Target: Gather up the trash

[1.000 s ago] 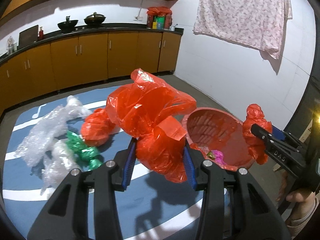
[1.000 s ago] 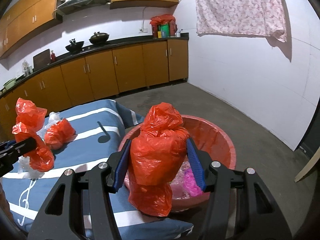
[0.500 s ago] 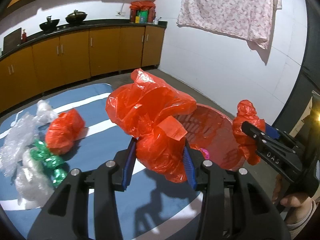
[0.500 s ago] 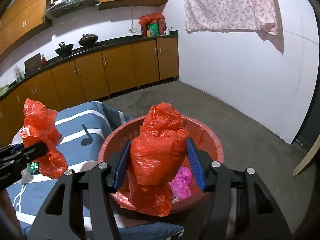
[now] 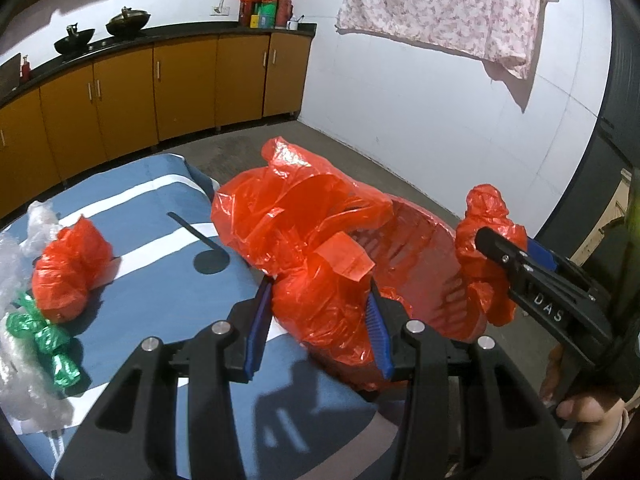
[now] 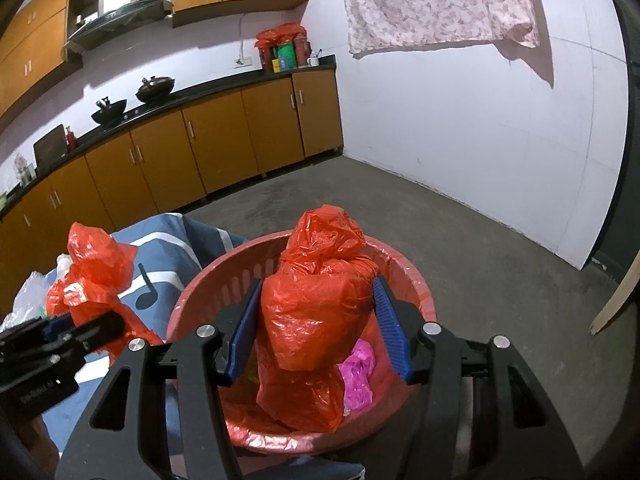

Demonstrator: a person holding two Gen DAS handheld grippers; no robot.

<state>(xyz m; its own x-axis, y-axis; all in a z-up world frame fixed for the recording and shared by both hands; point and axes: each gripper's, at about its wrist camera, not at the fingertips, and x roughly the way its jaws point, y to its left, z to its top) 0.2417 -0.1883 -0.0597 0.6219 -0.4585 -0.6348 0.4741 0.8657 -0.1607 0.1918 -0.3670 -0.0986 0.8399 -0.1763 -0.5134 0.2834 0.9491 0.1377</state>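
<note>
My left gripper (image 5: 318, 330) is shut on a crumpled red plastic bag (image 5: 304, 240) and holds it just left of the red basket (image 5: 424, 264), over the blue mat's edge. My right gripper (image 6: 318, 336) is shut on a knotted red bag (image 6: 316, 320) and holds it over the open basket (image 6: 200, 288), which has pink plastic (image 6: 360, 372) inside. Each gripper shows in the other's view, the right one (image 5: 492, 240) at the basket's right and the left one (image 6: 100, 324) at its left.
On the blue striped mat (image 5: 160, 240) lie another red bag (image 5: 68, 276), green wrappers (image 5: 44, 340) and clear plastic wrap (image 5: 20, 376). Orange cabinets (image 6: 200, 152) line the back wall. A floral cloth (image 6: 432, 4) hangs on the white wall. Bare concrete floor (image 6: 480, 248) lies right of the basket.
Both grippers have moved right toward the basket with their bags. The right bag now hangs over the basket's middle; the left bag has come up to the basket's left rim.
</note>
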